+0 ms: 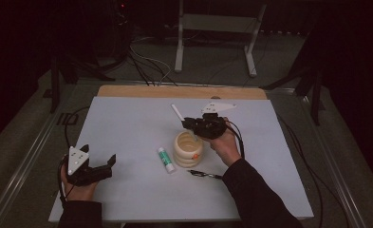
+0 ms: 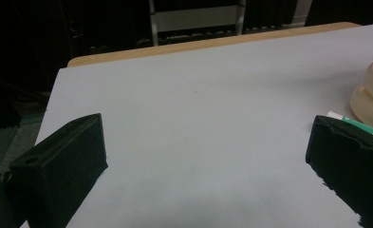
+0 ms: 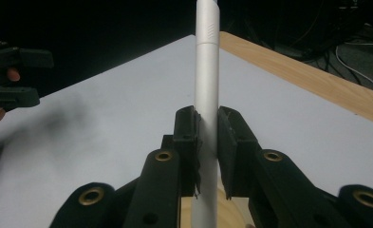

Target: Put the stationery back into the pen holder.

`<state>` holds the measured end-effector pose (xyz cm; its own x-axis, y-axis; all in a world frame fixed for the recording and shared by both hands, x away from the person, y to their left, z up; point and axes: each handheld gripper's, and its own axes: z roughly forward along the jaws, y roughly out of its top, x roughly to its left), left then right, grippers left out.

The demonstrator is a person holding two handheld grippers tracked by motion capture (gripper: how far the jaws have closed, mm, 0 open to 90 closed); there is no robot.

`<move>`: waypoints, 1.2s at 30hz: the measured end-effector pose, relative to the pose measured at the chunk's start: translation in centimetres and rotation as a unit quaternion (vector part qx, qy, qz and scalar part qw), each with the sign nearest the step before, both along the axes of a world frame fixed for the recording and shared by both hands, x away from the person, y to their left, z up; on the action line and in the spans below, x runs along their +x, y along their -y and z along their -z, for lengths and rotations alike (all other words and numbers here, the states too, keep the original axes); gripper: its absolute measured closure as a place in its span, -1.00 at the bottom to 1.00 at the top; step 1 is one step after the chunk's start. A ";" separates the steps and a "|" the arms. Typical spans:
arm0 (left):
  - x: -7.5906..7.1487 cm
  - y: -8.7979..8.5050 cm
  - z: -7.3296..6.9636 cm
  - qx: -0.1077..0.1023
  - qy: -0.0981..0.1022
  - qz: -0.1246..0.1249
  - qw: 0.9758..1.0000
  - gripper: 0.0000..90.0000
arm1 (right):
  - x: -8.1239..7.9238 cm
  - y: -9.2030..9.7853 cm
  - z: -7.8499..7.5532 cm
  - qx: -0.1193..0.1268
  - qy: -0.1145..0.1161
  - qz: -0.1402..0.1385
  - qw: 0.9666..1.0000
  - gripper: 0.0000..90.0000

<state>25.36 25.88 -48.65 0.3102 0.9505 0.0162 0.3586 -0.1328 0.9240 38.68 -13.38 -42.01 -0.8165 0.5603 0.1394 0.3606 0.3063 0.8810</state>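
At desk, left to right:
Left gripper [image 1: 109, 164]: near the front-left corner of the desk [image 1: 127, 123], held low in the person's left hand [image 1: 77, 187]. Fingers [image 2: 63, 164] released, spread wide, nothing between them; only bare desk surface in the gap in the left gripper view.
Glue stick [image 1: 165, 159]: white tube with green label, lying flat on the desk just left of the holder. Its end shows behind the right-side finger in the left gripper view.
Holder [image 1: 188, 149]: cream ribbed cup, upright near desk centre, mouth up.
Dark small item [image 1: 204, 175]: lying on the desk just in front of the holder, too small to identify.
White pen [image 3: 207, 95]: clamped in the right gripper, tilted up and to the left in the high view, lower end over the holder's mouth; cannot tell if it touches the rim.
Right gripper [image 1: 188, 124]: just above the holder, fingers [image 3: 186, 137] clenched on the pen barrel from both sides. Right hand [image 1: 224, 142] behind it.
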 end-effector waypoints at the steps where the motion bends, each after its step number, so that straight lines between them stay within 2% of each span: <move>1: 0.0 0.0 0.0 0.000 0.000 0.000 1.000 -1.00 | 0.0 -0.1 0.1 0.000 0.000 -0.001 1.000 0.76; 21: 0.0 0.0 0.0 0.001 0.000 0.000 1.000 -1.00 | -0.3 -0.7 1.5 0.003 0.002 -0.010 1.000 0.75; 36: 0.0 0.0 0.0 0.001 -0.001 0.000 1.000 -1.00 | -0.6 -0.5 2.4 -0.007 0.001 -0.010 1.000 0.75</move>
